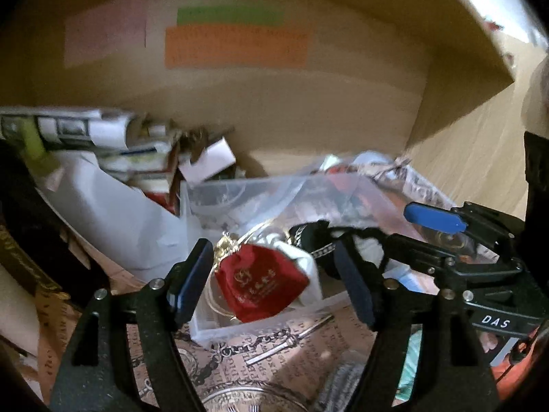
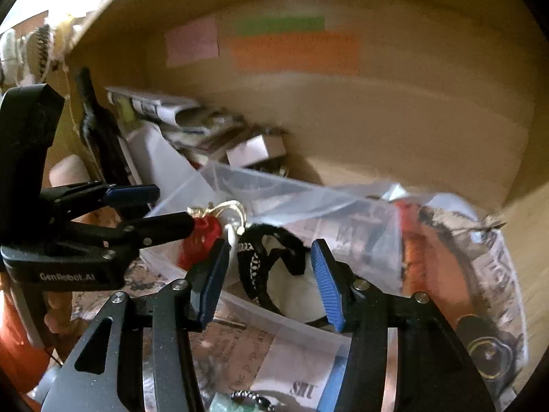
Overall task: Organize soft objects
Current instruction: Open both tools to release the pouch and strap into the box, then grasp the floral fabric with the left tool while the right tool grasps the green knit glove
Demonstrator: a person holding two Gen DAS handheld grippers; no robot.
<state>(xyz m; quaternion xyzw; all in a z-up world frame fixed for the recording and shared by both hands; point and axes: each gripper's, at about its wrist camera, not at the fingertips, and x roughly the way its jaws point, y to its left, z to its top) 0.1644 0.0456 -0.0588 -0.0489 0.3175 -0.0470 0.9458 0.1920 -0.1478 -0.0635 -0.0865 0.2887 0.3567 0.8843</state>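
A small red drawstring pouch with gold print lies in a clear plastic box, beside white cloth and a black patterned strap. My left gripper is open, its fingers on either side of the pouch. My right gripper is open over the black strap and white cloth. In the right wrist view the left gripper's fingers reach in from the left, next to the red pouch. A clear plastic bag is draped behind the box.
A cardboard box wall with pink, green and orange labels stands behind. Papers and small cartons are piled at the left. Printed newspaper-style paper covers the surface. A wooden surface lies at the right.
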